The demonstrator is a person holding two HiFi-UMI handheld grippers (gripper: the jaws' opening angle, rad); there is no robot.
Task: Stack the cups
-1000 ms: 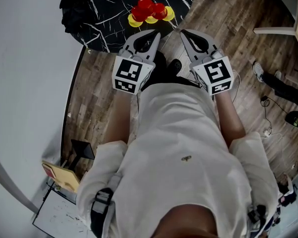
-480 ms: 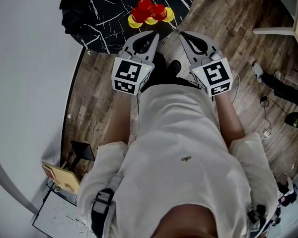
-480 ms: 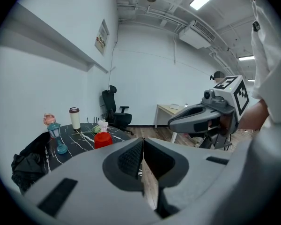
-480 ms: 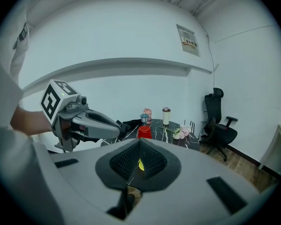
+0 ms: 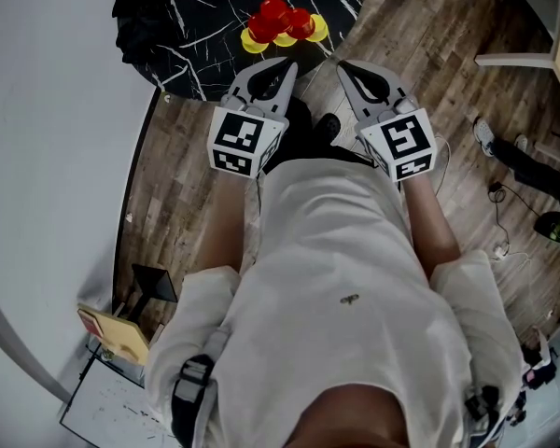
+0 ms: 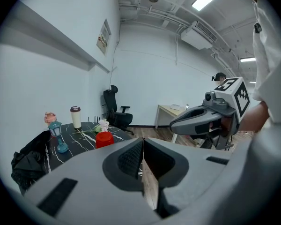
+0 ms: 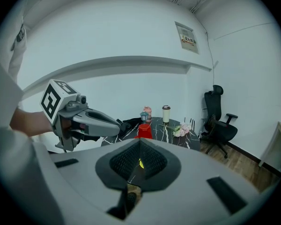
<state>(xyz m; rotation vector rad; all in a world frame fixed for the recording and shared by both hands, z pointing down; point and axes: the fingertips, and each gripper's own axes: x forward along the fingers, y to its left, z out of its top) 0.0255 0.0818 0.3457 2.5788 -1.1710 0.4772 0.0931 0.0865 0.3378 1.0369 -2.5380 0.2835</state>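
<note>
Red cups (image 5: 278,17) and yellow cups (image 5: 285,37) sit bunched together at the near edge of a round black marble table (image 5: 215,26) in the head view. A red cup (image 6: 104,139) shows over the left jaws, and a red cup (image 7: 144,130) over the right jaws with a sliver of yellow between them. My left gripper (image 5: 293,64) and right gripper (image 5: 341,64) are side by side just short of the table's edge, both shut with nothing in them, a short way from the cups.
On the table stand a blue lantern (image 6: 59,136), a white takeaway cup (image 6: 76,117), a pink figure (image 6: 49,117), flowers (image 6: 102,125) and dark cloth (image 5: 135,21). An office chair (image 6: 116,114) and a desk (image 6: 171,110) stand further back. The floor is wood plank; a white wall runs along the left.
</note>
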